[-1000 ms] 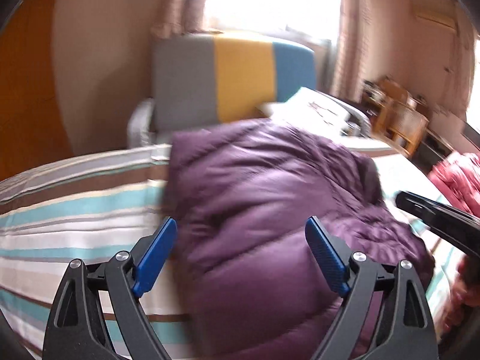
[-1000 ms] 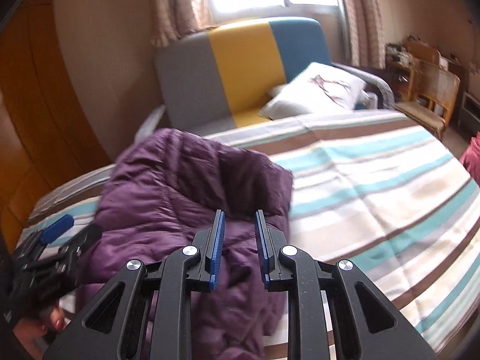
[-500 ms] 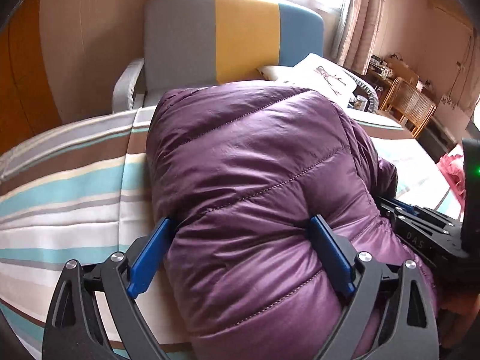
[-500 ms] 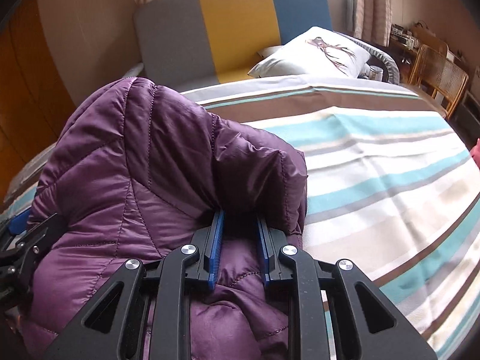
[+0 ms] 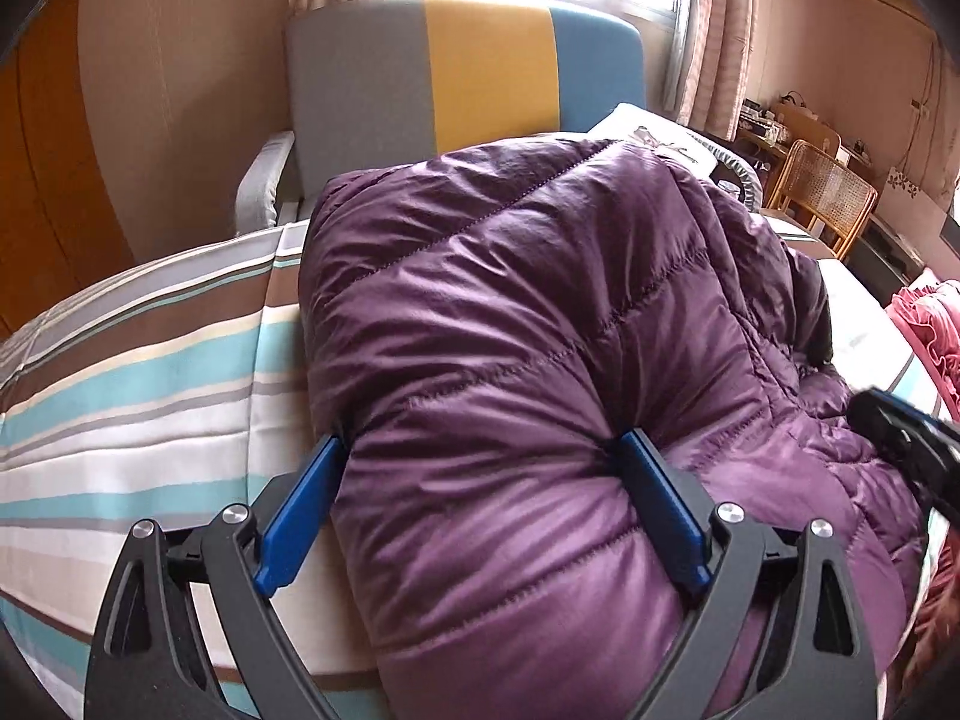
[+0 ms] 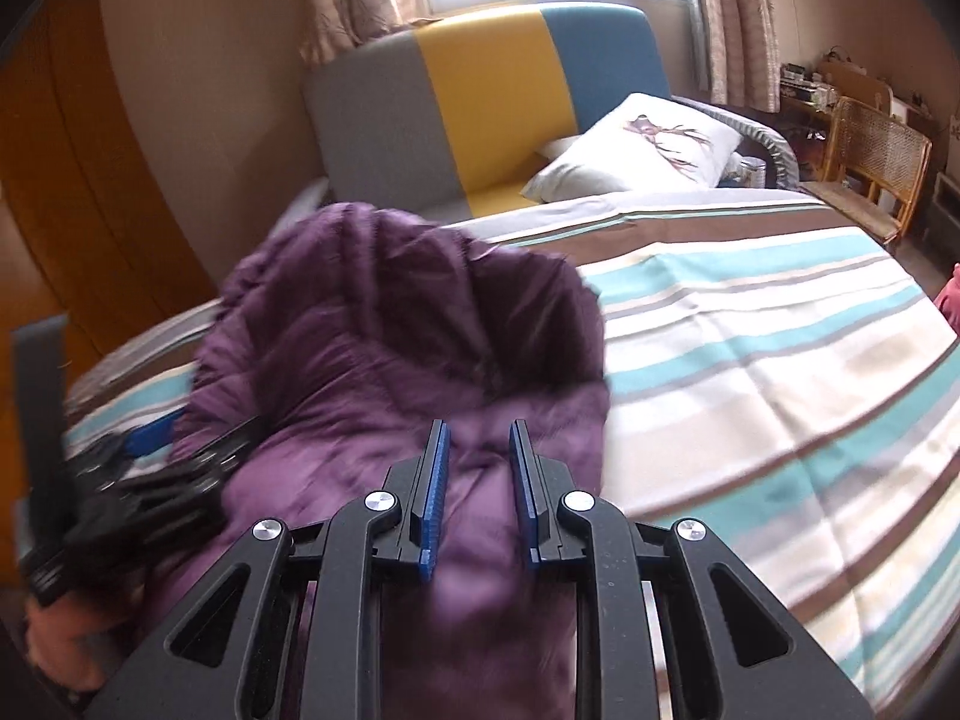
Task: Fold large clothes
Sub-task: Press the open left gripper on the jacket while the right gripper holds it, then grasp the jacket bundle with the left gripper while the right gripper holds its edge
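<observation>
A bulky purple quilted down jacket [image 5: 540, 372] lies bundled on the striped bed [image 5: 138, 396]. My left gripper [image 5: 480, 480] is wide open, and the jacket's folded bulk bulges between its blue pads [image 5: 306, 504]. In the right wrist view the jacket [image 6: 372, 348] lies at the left with its hood or collar gaping. My right gripper [image 6: 477, 468] hovers just above the fabric, jaws slightly apart with nothing clamped. The right gripper's tip [image 5: 900, 438] shows at the left wrist view's right edge. The left gripper [image 6: 120, 480] shows blurred at the left of the right wrist view.
The striped bedspread [image 6: 750, 372] spreads to the right of the jacket. A grey, yellow and blue sofa [image 6: 480, 102] with a white pillow [image 6: 648, 150] stands behind the bed. A wicker chair [image 6: 870, 162] is at the far right, and red fabric [image 5: 924, 324] lies at the bed's right edge.
My right gripper has let go of the jacket, opened a little and pulled back; the collar has slumped. My left gripper has stayed open around the bundle and pressed slightly further in.
</observation>
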